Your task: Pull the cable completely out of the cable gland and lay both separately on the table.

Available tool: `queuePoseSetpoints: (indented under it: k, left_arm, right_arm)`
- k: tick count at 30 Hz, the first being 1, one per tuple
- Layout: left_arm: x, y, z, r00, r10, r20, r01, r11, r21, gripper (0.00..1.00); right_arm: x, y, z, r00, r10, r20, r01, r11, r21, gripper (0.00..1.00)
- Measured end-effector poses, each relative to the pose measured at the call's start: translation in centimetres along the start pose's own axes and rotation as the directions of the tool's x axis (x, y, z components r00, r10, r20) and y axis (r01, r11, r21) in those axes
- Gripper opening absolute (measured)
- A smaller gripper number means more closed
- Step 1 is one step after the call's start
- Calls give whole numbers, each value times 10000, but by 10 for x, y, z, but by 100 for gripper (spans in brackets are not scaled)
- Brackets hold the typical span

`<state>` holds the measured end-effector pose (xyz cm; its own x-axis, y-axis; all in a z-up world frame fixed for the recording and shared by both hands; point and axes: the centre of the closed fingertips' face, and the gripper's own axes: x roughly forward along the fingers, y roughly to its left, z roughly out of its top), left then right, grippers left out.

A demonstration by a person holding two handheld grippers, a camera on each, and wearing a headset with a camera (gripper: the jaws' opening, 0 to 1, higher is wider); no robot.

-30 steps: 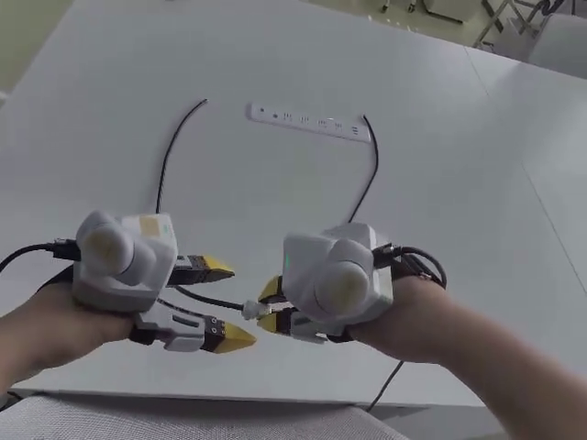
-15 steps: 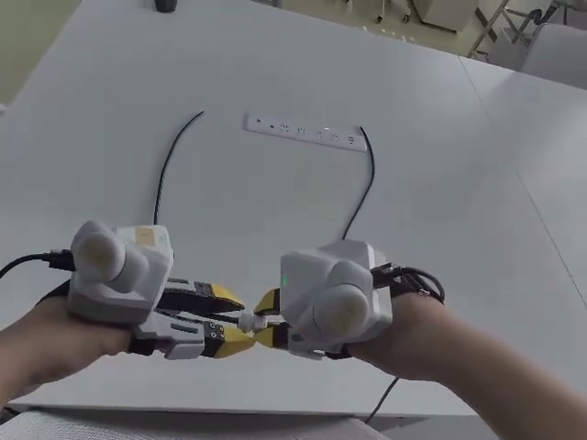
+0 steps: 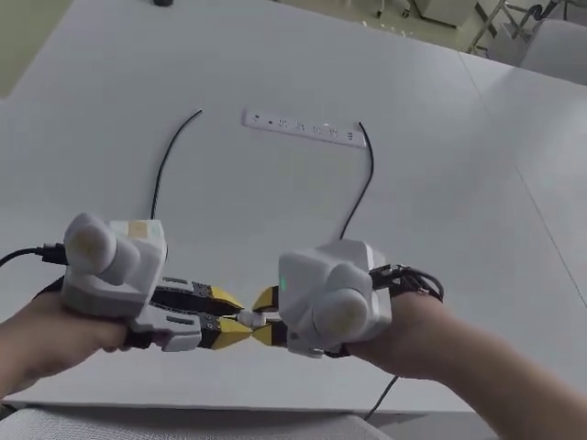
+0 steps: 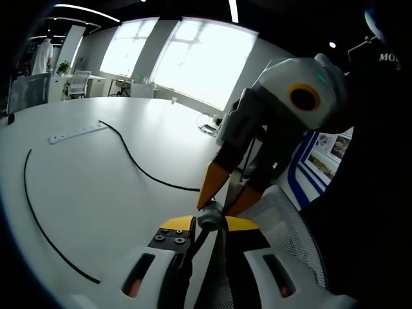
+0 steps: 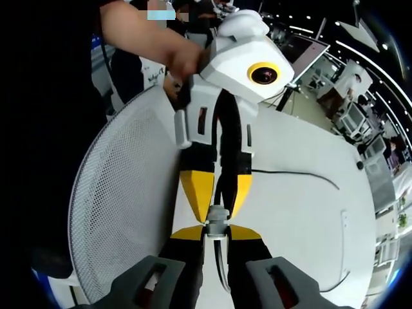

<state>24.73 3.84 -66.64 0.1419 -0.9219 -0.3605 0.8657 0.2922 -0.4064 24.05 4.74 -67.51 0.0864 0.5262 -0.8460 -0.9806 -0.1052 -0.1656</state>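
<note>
Head view is showing both tools meeting tip to tip over the near edge of the bench (image 3: 275, 64), held up off its surface. I am keeping the left tool (image 3: 235, 317) clamped on the black cable (image 3: 165, 165). That cable is passing back under the left tool and curving across the bench toward the far-left corner, with its free end lying near the left end of a white power strip (image 3: 301, 127). The right tool (image 3: 263, 317) is pinching closed on the white cable gland (image 3: 248, 321), which is sitting between the two pairs of yellow tips. Right gripper view is showing the cable running straight from the left tool's tips into the gland, so the two are not yet parted. The strip's own cord (image 3: 365, 179) is trailing down to the near edge beside my right wrist. A white mesh chair back (image 5: 122, 212) is showing behind the left tool.
</note>
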Motion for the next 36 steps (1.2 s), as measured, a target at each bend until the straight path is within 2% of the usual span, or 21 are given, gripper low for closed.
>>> queuePoseSetpoints:
  k: [10, 19, 27, 31, 36]
  left_arm:
    - [-1, 1, 1, 9999, -106, 55, 106, 9999, -116, 16]
    - [-2, 5, 0, 9999, 13, -137, -12, 10000, 98, 15]
    - [-2, 8, 2, 9995, 281, -173, -269, 9978, 613, 15]
    - [-3, 9, 2, 9990, 400, -205, -380, 9954, 882, 15]
    - [-4, 8, 2, 9980, 567, -281, -518, 9870, 1519, 15]
  right_arm:
    - [3, -2, 1, 10000, 29, 15, -28, 9996, -280, 7]
    - [6, -5, 1, 9999, 66, 81, -62, 9987, -513, 9]
    - [6, -10, 4, 9994, 323, 95, -323, 9995, 62, 10]
    - [6, -10, 4, 9979, 634, 149, -637, 9977, 246, 11]
    - [2, -11, 3, 9933, 1116, 311, -1133, 9919, 578, 17]
